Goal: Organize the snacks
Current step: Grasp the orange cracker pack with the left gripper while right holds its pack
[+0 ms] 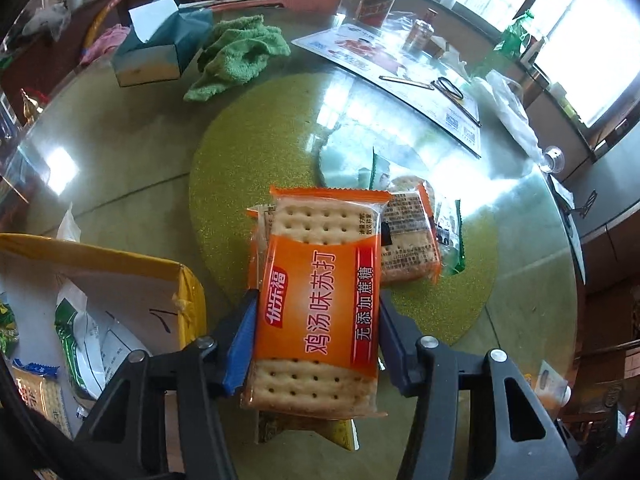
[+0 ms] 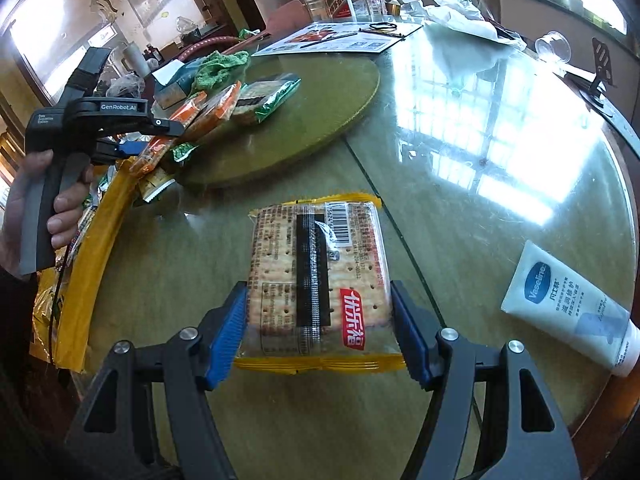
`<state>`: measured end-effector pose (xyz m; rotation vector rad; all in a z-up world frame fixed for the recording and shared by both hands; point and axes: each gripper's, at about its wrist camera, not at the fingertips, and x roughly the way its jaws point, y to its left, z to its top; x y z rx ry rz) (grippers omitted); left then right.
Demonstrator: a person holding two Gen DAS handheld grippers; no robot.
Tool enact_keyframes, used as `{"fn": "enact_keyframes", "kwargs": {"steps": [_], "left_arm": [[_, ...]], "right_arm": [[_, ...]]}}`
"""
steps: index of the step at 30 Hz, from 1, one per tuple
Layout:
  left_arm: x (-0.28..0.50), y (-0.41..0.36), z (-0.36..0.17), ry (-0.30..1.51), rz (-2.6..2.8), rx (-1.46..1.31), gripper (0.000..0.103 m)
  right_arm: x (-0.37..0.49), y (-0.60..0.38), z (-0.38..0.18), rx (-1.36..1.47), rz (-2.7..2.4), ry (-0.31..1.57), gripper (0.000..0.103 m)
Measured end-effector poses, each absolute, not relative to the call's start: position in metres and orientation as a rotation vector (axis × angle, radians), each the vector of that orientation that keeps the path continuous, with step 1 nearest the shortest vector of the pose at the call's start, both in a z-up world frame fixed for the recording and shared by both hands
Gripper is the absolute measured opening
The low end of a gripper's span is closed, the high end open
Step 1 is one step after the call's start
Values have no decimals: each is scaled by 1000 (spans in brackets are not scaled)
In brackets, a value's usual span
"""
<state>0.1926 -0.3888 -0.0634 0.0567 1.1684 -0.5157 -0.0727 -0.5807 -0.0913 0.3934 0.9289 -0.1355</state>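
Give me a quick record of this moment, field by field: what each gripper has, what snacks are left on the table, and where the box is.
left gripper: shut on orange cracker pack, printed front up
right gripper: shut on yellow cracker pack, barcode side up
snacks left: one orange pack and a green-edged pack on the gold turntable
yellow box: open, left of the left gripper, packets inside
surface: glass table
non-snack items: green cloth, tissue box, Vaseline tube
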Motion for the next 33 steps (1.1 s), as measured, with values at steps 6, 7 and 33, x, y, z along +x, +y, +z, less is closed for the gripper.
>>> {"fn": "enact_keyframes", "kwargs": {"steps": [6,7,33], "left_arm": [[176,-376,-49,1122,-515,15,54],[169,-370,-43,1113,-518,2,54],[-24,-121,-8,922,-317,-346,53]], "right_arm": [[-74,-582,-91,393,-138,922,69],[-75,-581,-91,391,-140,923,69],[-76,-505,-91,452,5,953,69]]}}
